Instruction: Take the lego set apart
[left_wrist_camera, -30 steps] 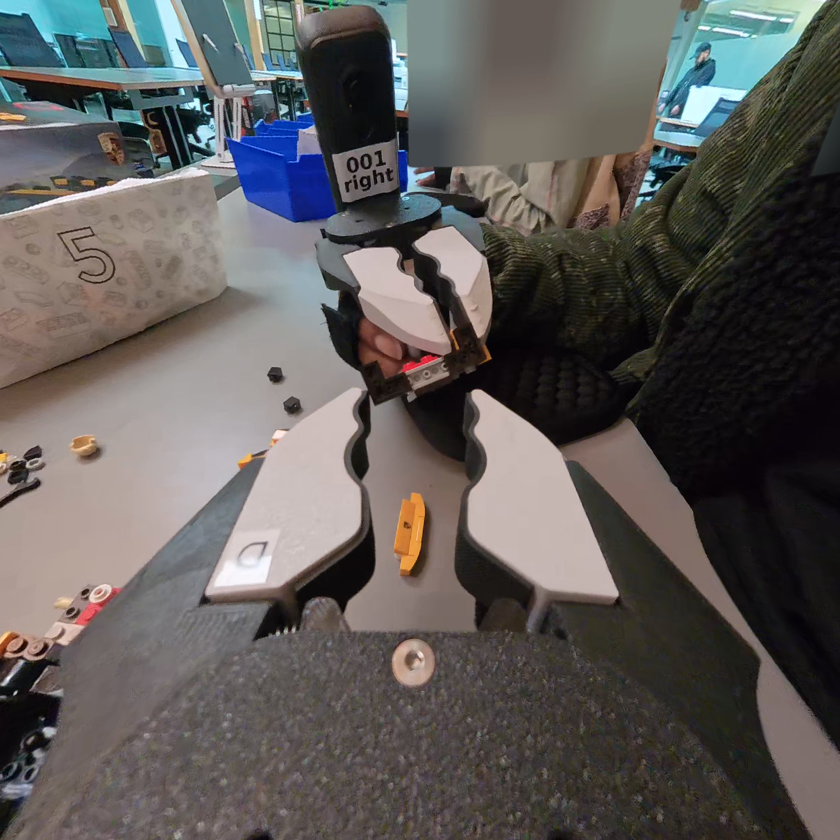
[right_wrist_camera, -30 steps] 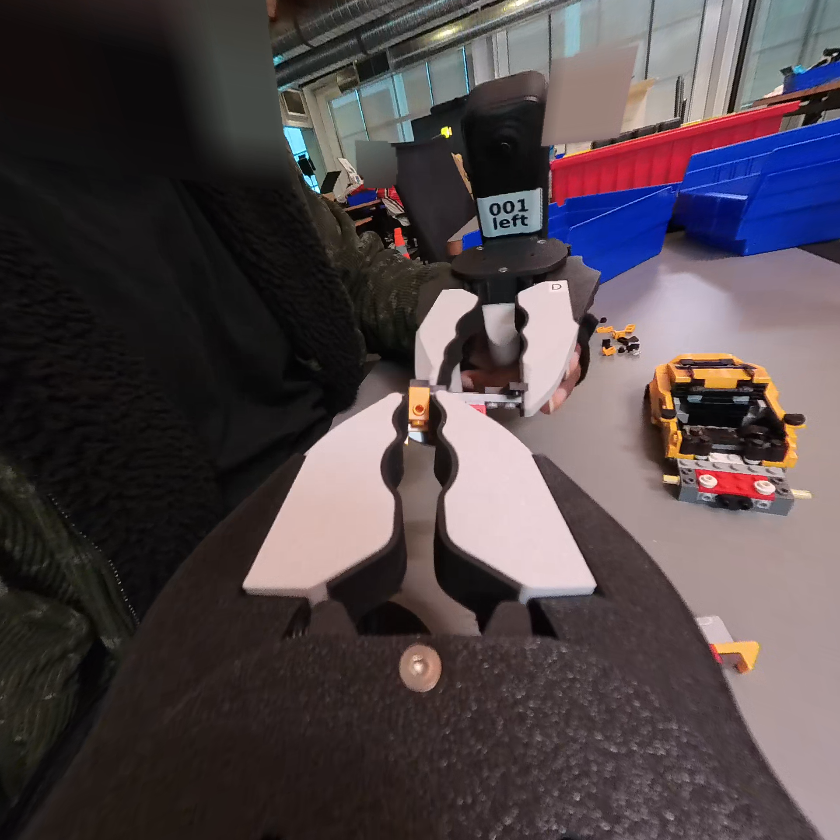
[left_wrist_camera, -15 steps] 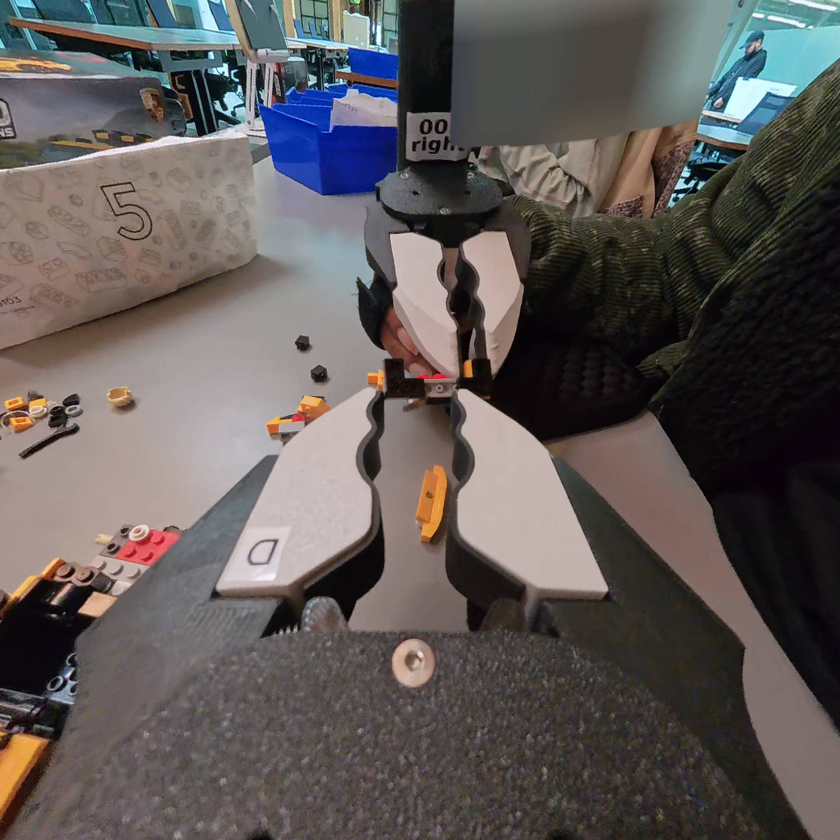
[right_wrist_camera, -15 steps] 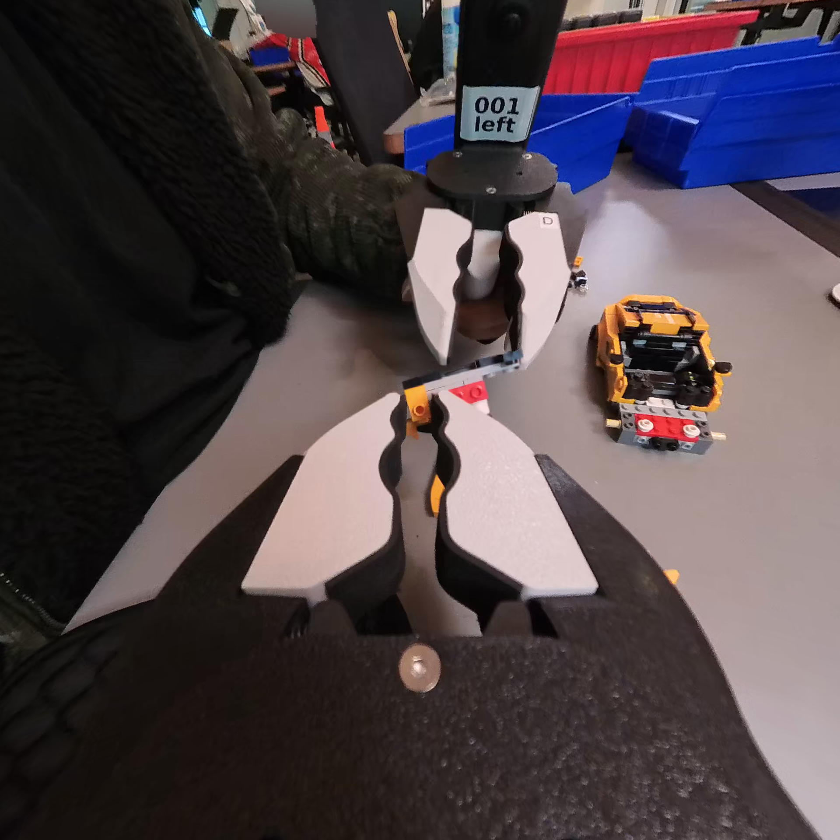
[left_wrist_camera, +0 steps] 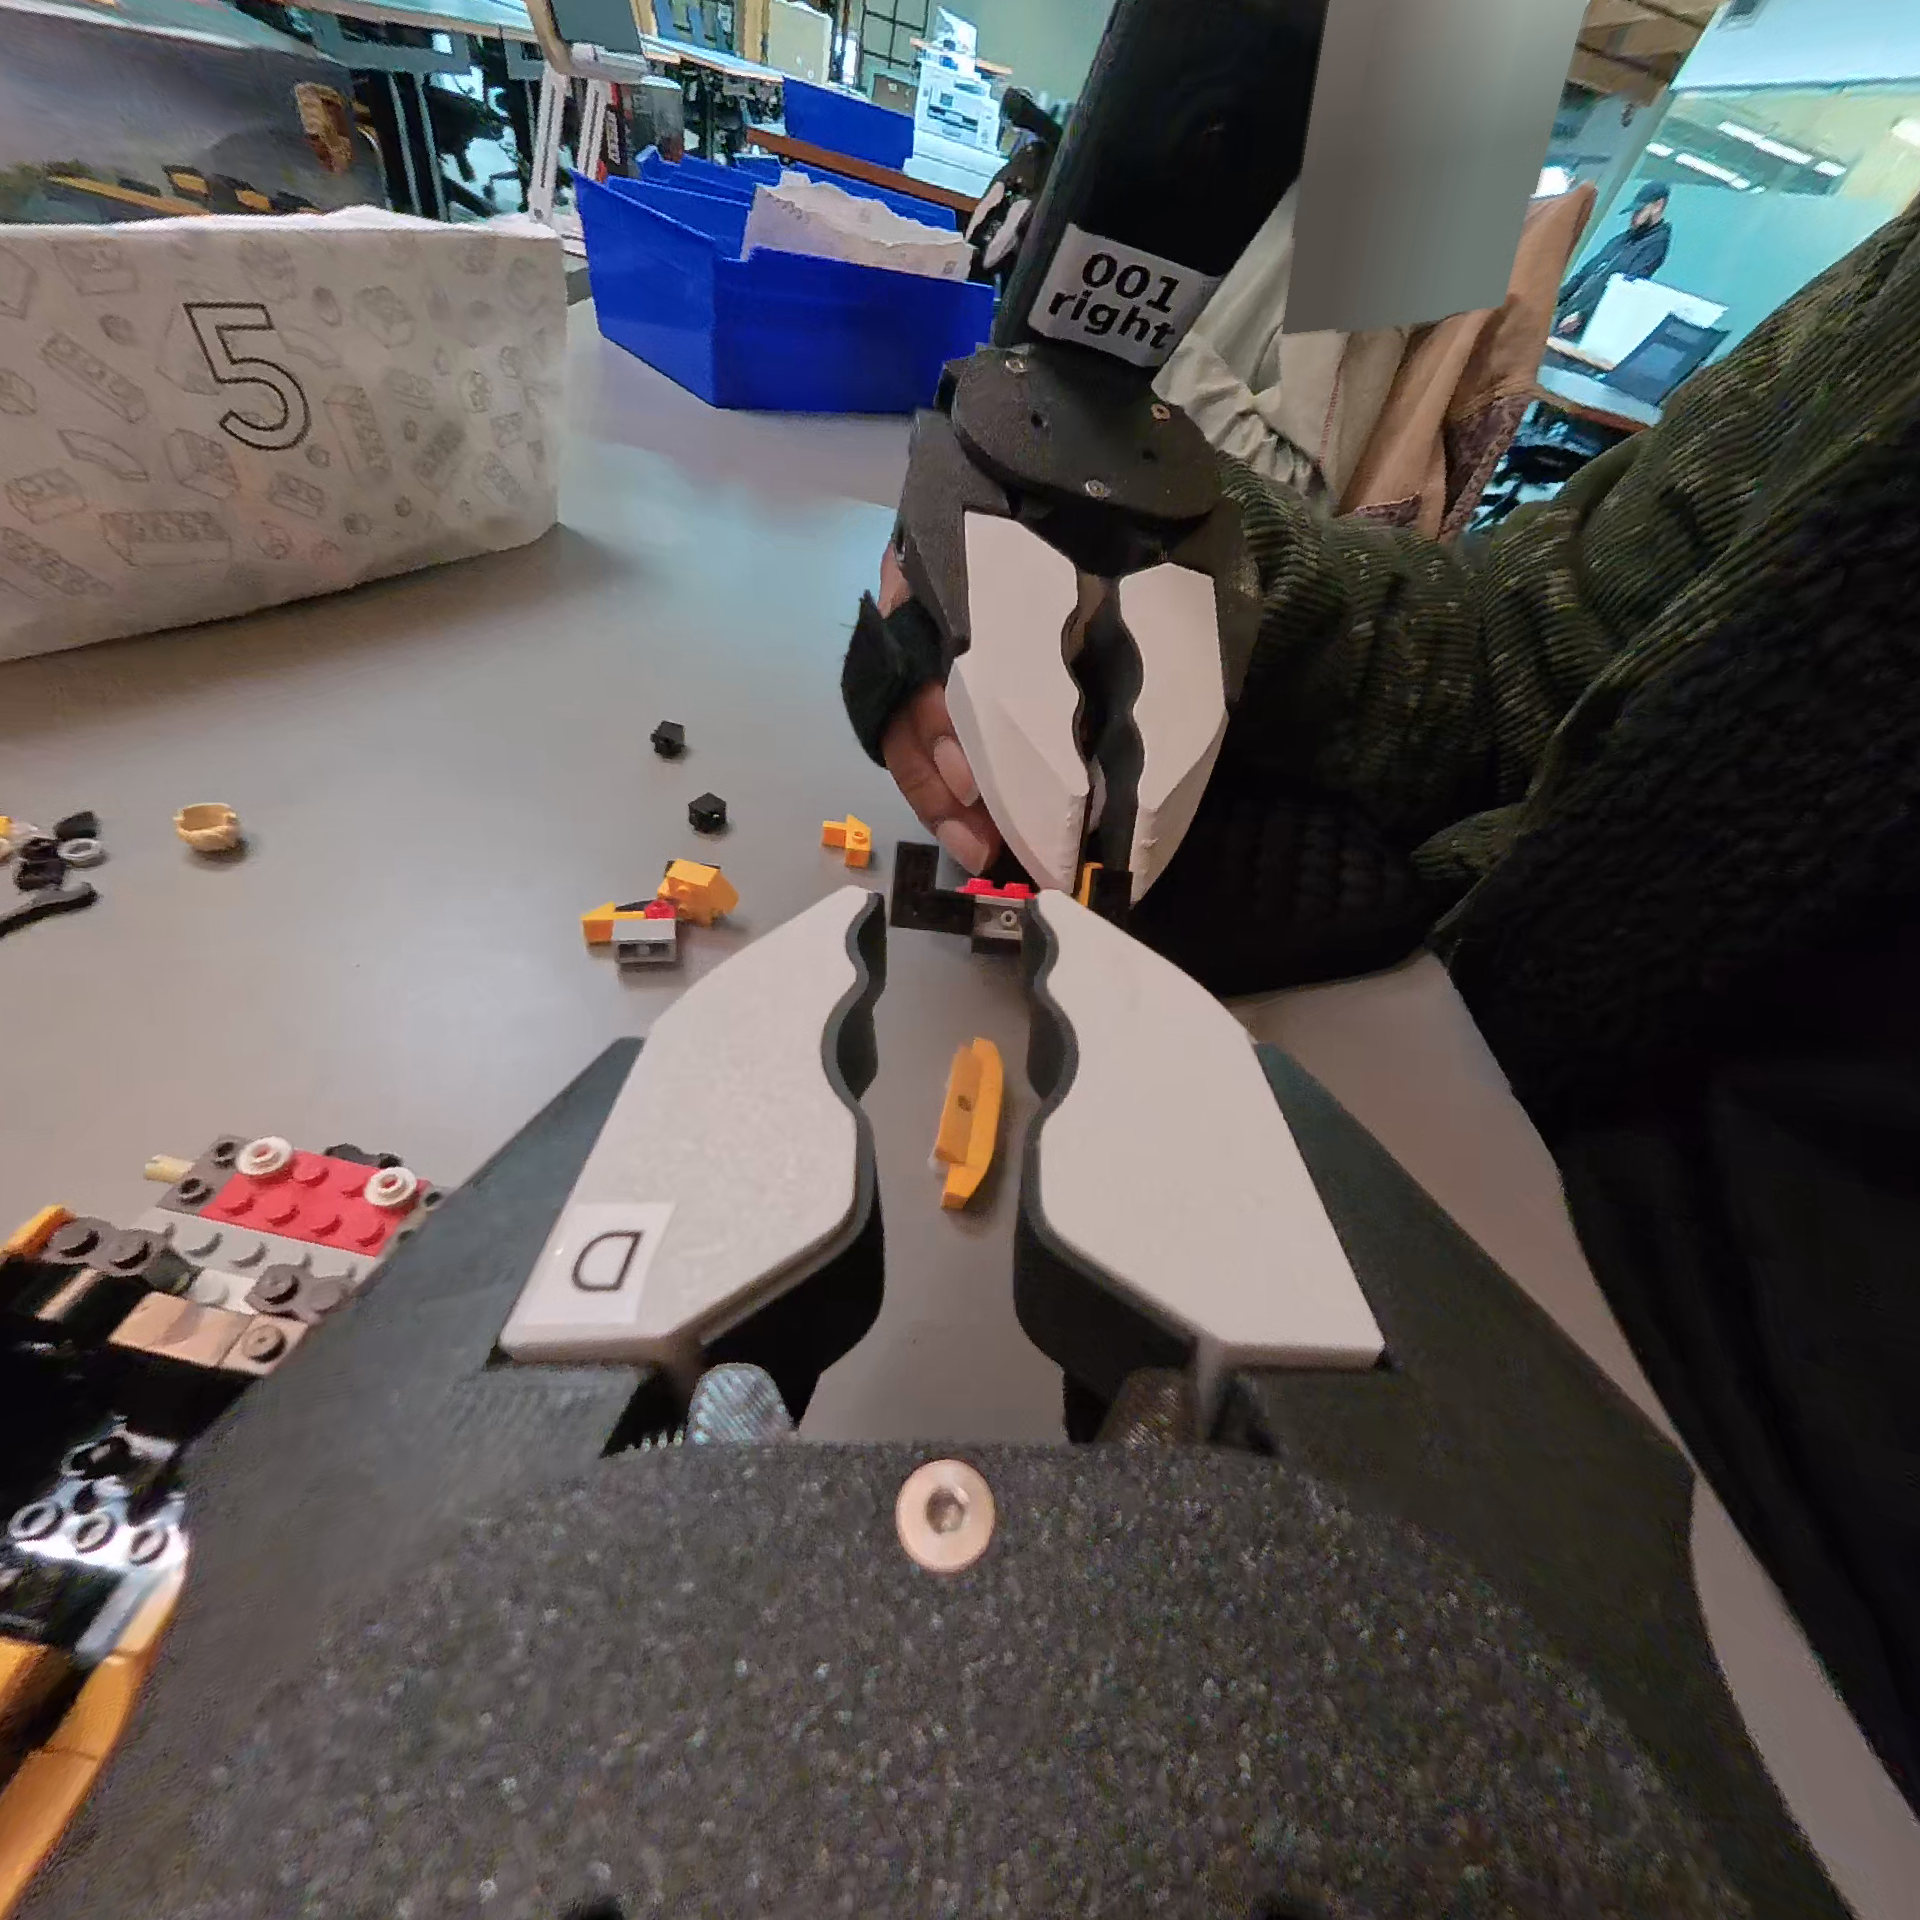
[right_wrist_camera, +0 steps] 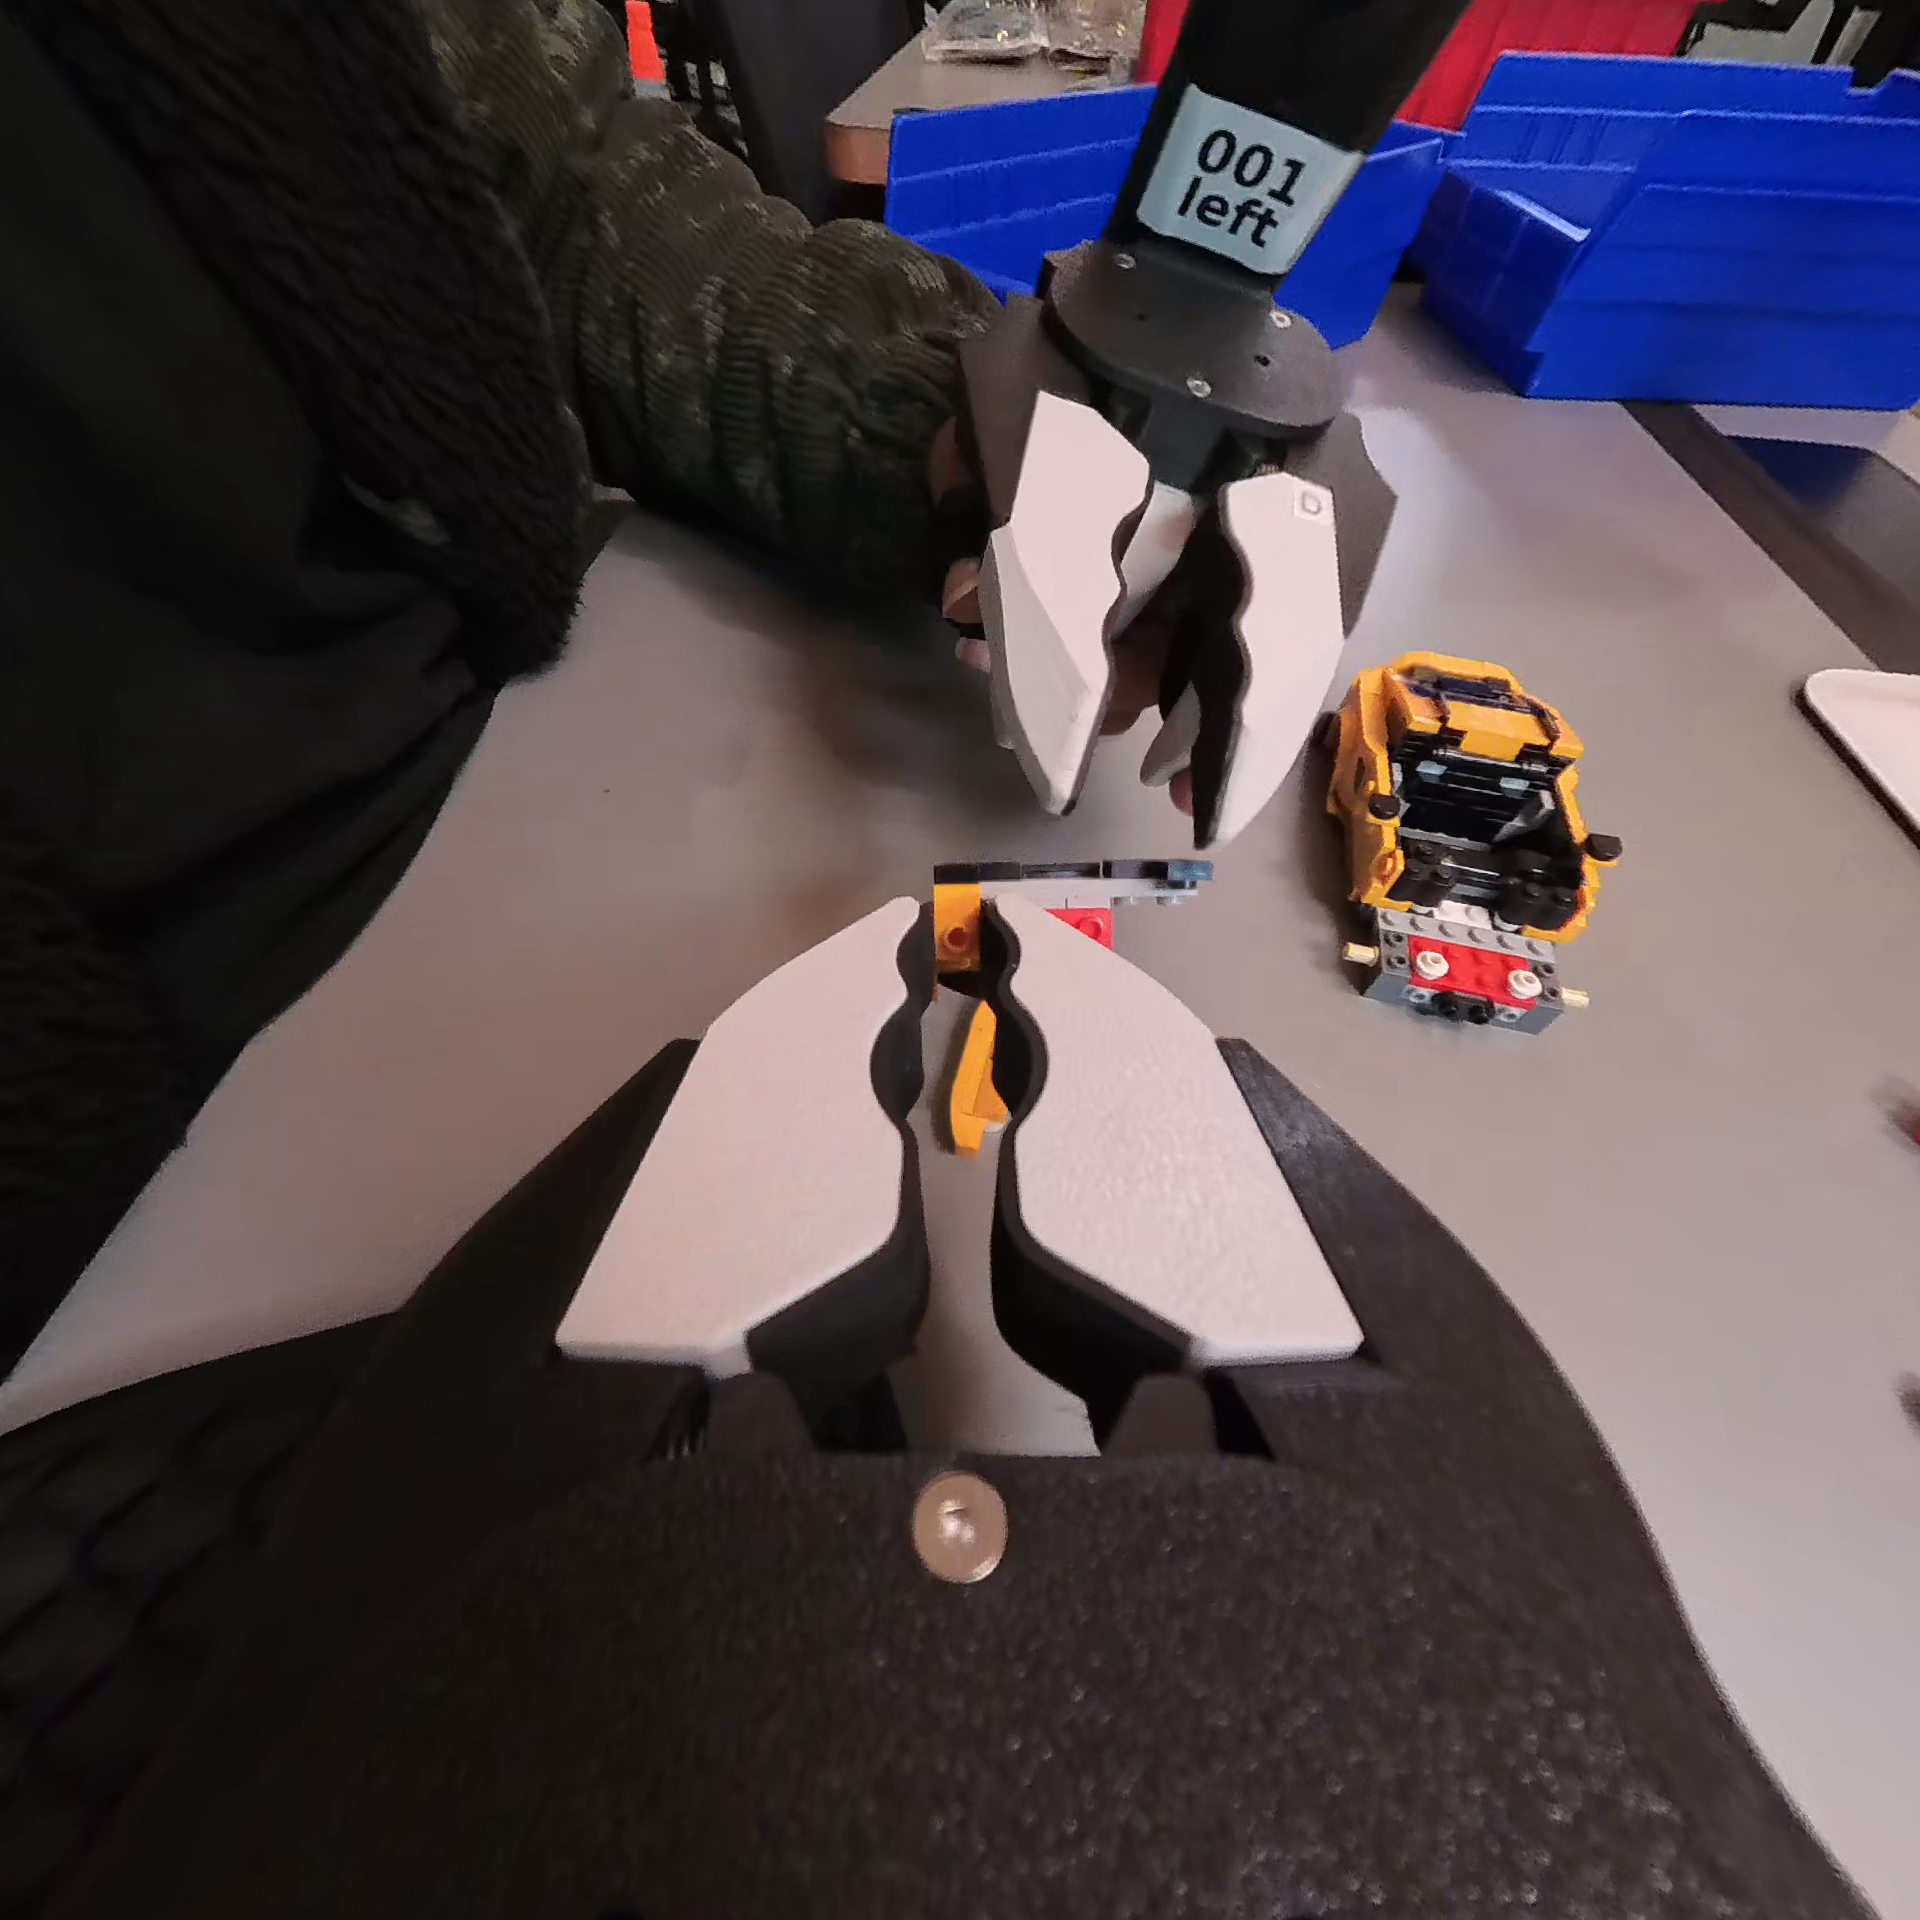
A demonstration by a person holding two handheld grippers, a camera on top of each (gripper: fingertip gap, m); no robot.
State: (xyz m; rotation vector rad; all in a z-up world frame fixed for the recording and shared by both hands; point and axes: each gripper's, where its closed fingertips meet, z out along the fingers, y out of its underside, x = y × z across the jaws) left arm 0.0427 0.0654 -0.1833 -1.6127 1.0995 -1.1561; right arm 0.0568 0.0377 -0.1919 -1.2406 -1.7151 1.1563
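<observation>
- The right gripper (right_wrist_camera: 958, 914) is pinching an orange brick at one end of a small lego sub-assembly (right_wrist_camera: 1070, 883), its fingers (right_wrist_camera: 1101, 1039) closed on that brick.
- The sub-assembly is showing as a thin flat plate, black and grey, with a red studded brick under it, held just above the grey counter (right_wrist_camera: 644, 883).
- The left gripper (left_wrist_camera: 956, 904) is hovering opposite with its fingers (left_wrist_camera: 748, 1081) parted and holding nothing, tips near the plate's far end.
- A curved, smooth orange piece (left_wrist_camera: 968, 1122) is lying on the counter below both grippers.
- The lego car (right_wrist_camera: 1455, 831), orange-shelled with a black interior and a red and grey studded end, is sitting on the counter well to the side.
- Loose small bricks (left_wrist_camera: 665, 909) are lying scattered near a white printed paper bag (left_wrist_camera: 260, 416).
</observation>
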